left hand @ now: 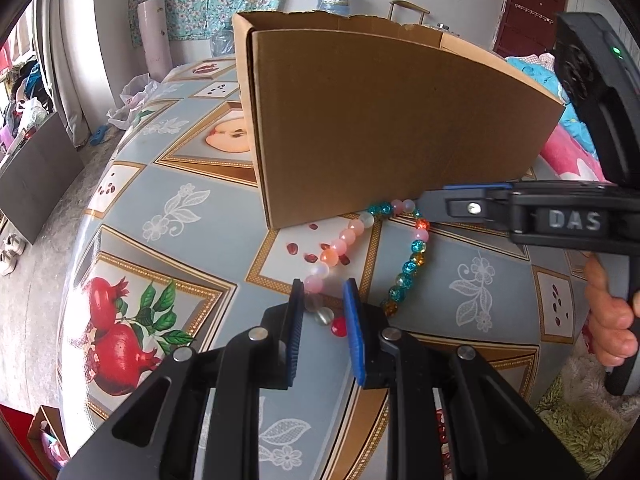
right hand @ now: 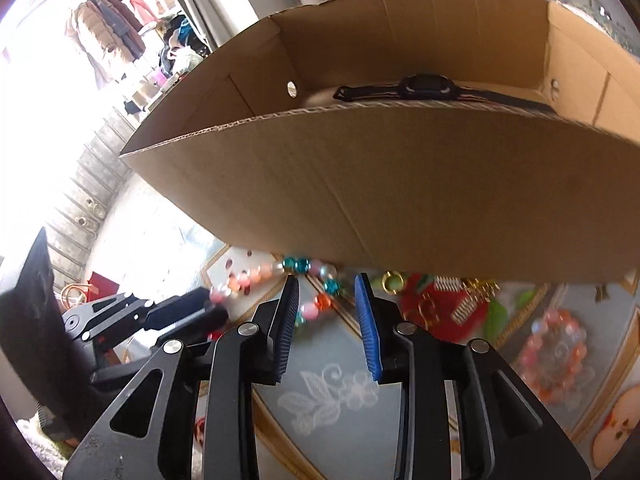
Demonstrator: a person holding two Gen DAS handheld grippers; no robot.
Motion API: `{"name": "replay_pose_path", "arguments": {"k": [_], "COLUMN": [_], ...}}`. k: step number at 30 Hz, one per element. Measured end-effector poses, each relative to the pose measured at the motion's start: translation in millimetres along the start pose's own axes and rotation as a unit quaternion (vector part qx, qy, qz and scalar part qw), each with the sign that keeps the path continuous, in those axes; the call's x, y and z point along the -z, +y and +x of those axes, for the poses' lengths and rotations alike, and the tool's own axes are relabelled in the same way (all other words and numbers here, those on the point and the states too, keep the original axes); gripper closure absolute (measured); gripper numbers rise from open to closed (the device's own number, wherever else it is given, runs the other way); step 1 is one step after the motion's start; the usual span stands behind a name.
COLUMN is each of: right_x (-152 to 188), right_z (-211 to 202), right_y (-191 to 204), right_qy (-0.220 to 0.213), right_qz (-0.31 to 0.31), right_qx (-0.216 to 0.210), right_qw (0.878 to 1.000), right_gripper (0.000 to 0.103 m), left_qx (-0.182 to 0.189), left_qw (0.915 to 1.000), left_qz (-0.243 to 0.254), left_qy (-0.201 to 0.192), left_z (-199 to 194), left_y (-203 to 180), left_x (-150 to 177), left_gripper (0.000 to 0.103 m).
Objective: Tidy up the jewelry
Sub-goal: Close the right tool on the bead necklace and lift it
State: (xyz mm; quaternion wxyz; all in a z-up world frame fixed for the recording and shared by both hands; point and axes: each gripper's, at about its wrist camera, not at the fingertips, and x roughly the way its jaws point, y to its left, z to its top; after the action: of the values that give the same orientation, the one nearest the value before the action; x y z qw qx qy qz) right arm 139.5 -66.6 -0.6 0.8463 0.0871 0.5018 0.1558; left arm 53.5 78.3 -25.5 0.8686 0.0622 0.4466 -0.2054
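Observation:
A bead necklace [left hand: 348, 236] of pink, orange and teal beads lies in a loop on the patterned tablecloth [left hand: 180, 208], against the front wall of a cardboard box [left hand: 392, 120]. My left gripper [left hand: 322, 292] is shut on the loop's near end, where clear and red beads fill the gap between its pads. My right gripper [right hand: 326, 280] stands open at the box's base, with orange and teal beads [right hand: 322, 302] of the strand loose between its fingers. In the left wrist view the right gripper [left hand: 422, 206] reaches in from the right, held by a hand [left hand: 612, 320]. A black watch [right hand: 424, 86] lies inside the box [right hand: 400, 184].
Right of the necklace lie a gold ring [right hand: 393, 280], gold hair combs [right hand: 468, 300] and a pink-orange bead bracelet [right hand: 556, 344]. The box's tall front wall stands close ahead of both grippers. The table's edge curves away on the left, with the floor below.

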Motion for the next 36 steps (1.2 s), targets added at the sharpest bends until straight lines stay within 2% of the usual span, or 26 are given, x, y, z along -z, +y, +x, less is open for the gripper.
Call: {"name": "replay_pose_path", "arguments": {"k": [2,3,5,9,20,21,23,25,29,36], "right_x": [-2.9,2.9,8.4,12.7,30.5,40.1,34.2,42.5,38.3,41.5], "right_z": [10.0,13.0,12.9,9.6,5.4,1.1,3.7,1.7,6.6,-7.0], "right_y": [5.7,12.9,18.5,22.8,20.8,19.8,13.9,0.9,6.7,-7.0], "right_qy": [0.008,0.012,0.012,0.016,0.032,0.030,0.028,0.026,0.023,0.024], "right_qz": [-0.005,-0.007,-0.017,-0.022,-0.013,-0.014,-0.010,-0.009,-0.018,-0.014], "right_qx": [0.011,0.014,0.026,0.028,0.005,0.002,-0.004,-0.007,-0.008,-0.015], "right_qw": [1.000,1.000,0.999,0.999,0.999,0.999,1.000,1.000,1.000,0.999], "right_gripper": [0.076,0.085,0.092,0.096,0.095,0.095,0.095,0.095,0.095,0.093], "left_qx": [0.003,0.004,0.005,0.005,-0.016,-0.018,-0.023,-0.027,-0.030,-0.034], "left_qw": [1.0000,1.0000,1.0000,1.0000,0.9996,0.9995,0.9994,0.9993,0.9993,0.9992], "left_qz": [0.001,0.002,0.004,0.002,0.009,0.010,0.011,0.011,0.005,0.011], "left_qy": [0.000,0.001,0.004,0.007,0.022,0.022,0.023,0.023,0.021,0.017], "left_z": [-0.5,-0.9,-0.7,-0.8,5.2,5.8,7.1,8.6,9.6,10.9], "left_y": [1.3,2.1,2.9,4.0,-7.5,-8.8,-11.8,-13.8,-14.5,-17.5], "left_x": [0.5,0.8,0.5,-0.7,-9.5,-10.1,-10.7,-10.4,-10.0,-9.6], "left_gripper": [0.083,0.083,0.083,0.083,0.083,0.083,0.083,0.083,0.083,0.083]}}
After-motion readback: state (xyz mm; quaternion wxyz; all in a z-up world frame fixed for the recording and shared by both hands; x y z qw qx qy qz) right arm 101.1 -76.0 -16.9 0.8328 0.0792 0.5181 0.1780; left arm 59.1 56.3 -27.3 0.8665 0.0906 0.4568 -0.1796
